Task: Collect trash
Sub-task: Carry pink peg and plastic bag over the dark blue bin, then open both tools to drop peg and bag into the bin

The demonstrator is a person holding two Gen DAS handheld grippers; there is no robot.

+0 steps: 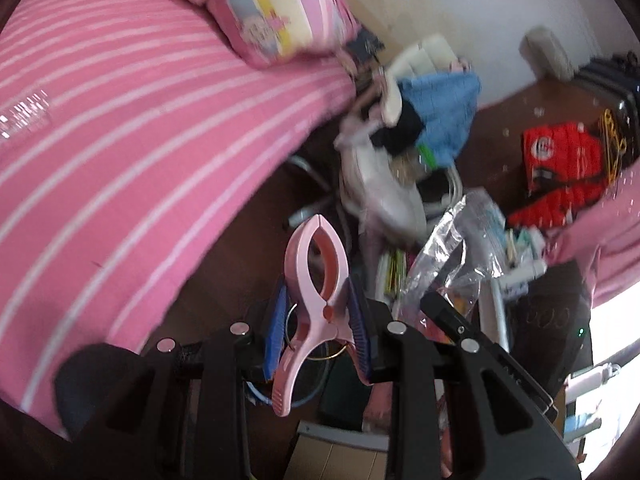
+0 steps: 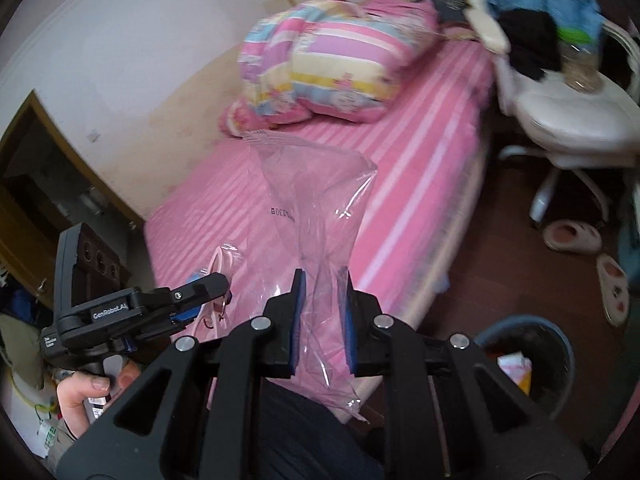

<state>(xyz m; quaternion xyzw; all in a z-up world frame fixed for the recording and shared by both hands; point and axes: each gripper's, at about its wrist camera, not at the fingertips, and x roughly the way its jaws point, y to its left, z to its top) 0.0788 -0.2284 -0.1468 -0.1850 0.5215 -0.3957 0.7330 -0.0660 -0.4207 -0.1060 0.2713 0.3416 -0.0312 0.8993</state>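
The left hand-held gripper (image 1: 318,322) pinched a pink clothes clip (image 1: 312,280) between its blue pads, the clip's long axis running from 6 o'clock up to 12 o'clock in the left wrist view, closed tip pointing away from the hand. The right hand-held gripper (image 2: 322,316) was pinched on a clear plastic bag (image 2: 316,208); the bag's crumpled neck passed between the pads and its body fanned up toward 12 o'clock over the pink striped bed (image 2: 420,160).

The relation that mattered was where the bin (image 2: 560,344) lay. In the right wrist view it stood on the dark floor at about 4 o'clock from the right hand-held gripper, just beside the bed's near corner, with some pale paper already inside. The left hand-held gripper (image 2: 200,296) showed at 9 o'clock in that same view, on the far side from the bin. By that layout the right hand looked the nearer, so the bag would probably go in first, by a swing toward 4 o'clock. The clip would need a longer reach across. Both views were smeared, so finer detail could not be told.
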